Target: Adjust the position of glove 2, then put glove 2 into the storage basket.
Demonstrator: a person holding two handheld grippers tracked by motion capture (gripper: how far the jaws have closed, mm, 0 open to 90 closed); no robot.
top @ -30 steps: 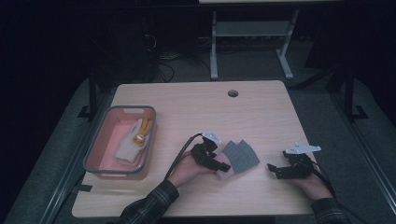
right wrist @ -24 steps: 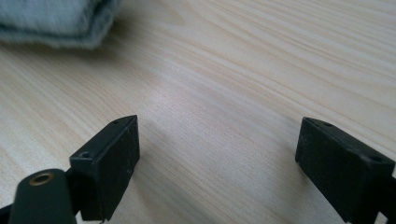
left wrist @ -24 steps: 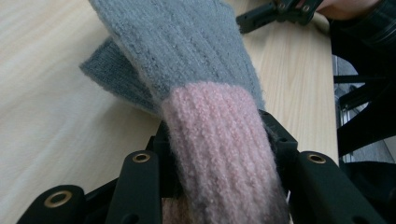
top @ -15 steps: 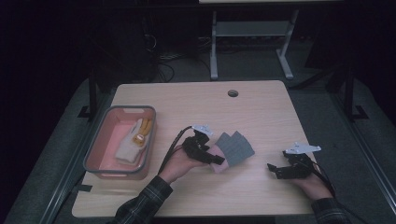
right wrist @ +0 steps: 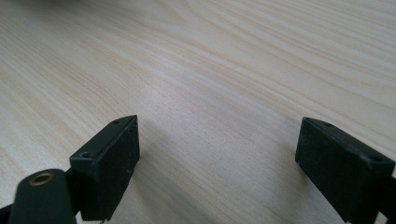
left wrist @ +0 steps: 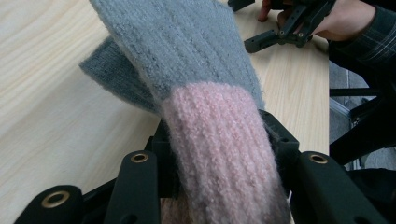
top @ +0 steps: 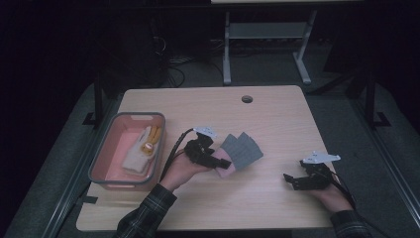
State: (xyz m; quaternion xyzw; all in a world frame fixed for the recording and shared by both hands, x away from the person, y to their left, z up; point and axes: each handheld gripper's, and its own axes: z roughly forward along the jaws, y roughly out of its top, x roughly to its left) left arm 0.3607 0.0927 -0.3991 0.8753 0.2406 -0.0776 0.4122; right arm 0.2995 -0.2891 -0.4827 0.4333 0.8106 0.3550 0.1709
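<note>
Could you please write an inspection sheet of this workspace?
Surface: wooden table, with a round hole.
Job's things: grey-and-pink socks, one pink cuff between the left claw's jaws.
Clutter: pink bin at the left, holding a white sock.
Grippers: left claw shut on a sock; right claw open, resting low over bare table.
Cables: black cable trails from the left claw.
Surroundings: dark floor, desk frame behind.

No readable text, labels, brands or numbers, possibly lost in the dim high view
</note>
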